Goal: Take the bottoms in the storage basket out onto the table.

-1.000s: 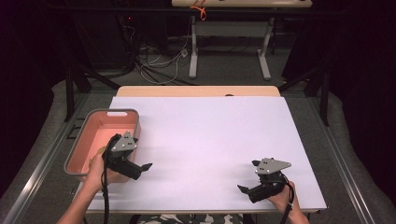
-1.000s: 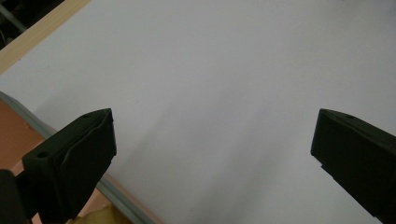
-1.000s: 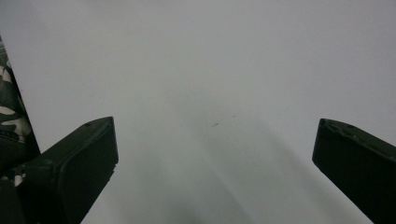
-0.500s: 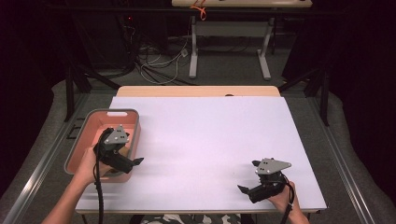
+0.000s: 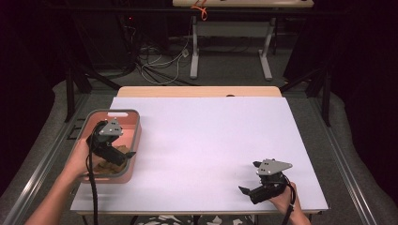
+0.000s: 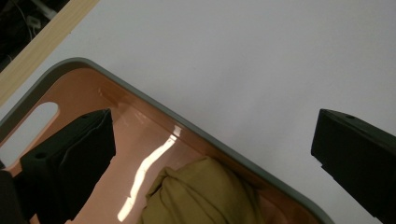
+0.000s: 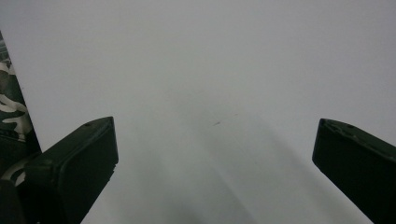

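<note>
Risk assessment, L side first. Left gripper (image 5: 123, 151) hung over the pink tray (image 5: 134, 123) at the table's (image 5: 211, 140) near-left corner, jaws spread wide w/ nothing between them. Mustard-yellow cloth (image 6: 201, 193) lay bunched inside the tray, up against the grey-rimmed wall nearest the white table top; in the left gripper view it sat low between the jaws, not yet touched.

Hazards, as judged:
- One jaw stood over the tray floor, the other over the table outside the rim. A straight descent from there would probably land a jaw on the rim, tipping or shoving the tray.
- Cloth was crumpled and soft; a shallow pinch would likely take one fold only, and the rest could drag over the wall or slip free.
- Tray floor looked glossy, so the cloth might slide ahead of a closing jaw.

Right gripper (image 5: 253, 183) rested low near the table's near-right edge, jaws equally wide, empty, well apart from the tray. No steadying of the tray available from there.
</note>
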A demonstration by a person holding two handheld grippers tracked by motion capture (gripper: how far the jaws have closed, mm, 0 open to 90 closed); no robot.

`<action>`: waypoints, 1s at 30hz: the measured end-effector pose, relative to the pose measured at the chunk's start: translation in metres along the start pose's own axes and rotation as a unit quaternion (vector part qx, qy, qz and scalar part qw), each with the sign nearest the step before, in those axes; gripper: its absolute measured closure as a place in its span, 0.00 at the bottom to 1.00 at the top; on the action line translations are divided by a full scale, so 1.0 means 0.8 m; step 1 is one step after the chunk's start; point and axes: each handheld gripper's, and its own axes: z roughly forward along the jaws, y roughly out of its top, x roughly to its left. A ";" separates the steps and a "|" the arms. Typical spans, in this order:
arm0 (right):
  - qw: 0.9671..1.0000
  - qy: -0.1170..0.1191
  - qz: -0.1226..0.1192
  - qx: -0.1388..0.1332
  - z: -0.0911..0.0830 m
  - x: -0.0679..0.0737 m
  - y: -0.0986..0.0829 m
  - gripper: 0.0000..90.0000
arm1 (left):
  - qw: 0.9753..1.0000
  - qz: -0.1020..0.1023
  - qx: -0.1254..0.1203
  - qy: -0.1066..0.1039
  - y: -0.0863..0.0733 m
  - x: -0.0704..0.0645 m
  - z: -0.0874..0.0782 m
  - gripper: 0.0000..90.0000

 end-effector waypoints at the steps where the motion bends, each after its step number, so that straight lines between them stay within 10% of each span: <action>1: 1.000 0.002 0.001 0.001 -0.001 0.000 0.000 0.00 | 1.000 0.003 0.000 -0.001 0.000 0.001 -0.001 0.00; 15: 1.000 0.004 0.000 0.002 0.002 -0.001 0.000 0.00 | 0.998 0.044 0.048 -0.008 -0.007 0.021 -0.006 0.00; 30: 1.000 0.006 -0.002 0.001 0.002 0.000 0.000 0.00 | 0.990 0.075 0.121 -0.018 -0.016 0.031 0.007 0.00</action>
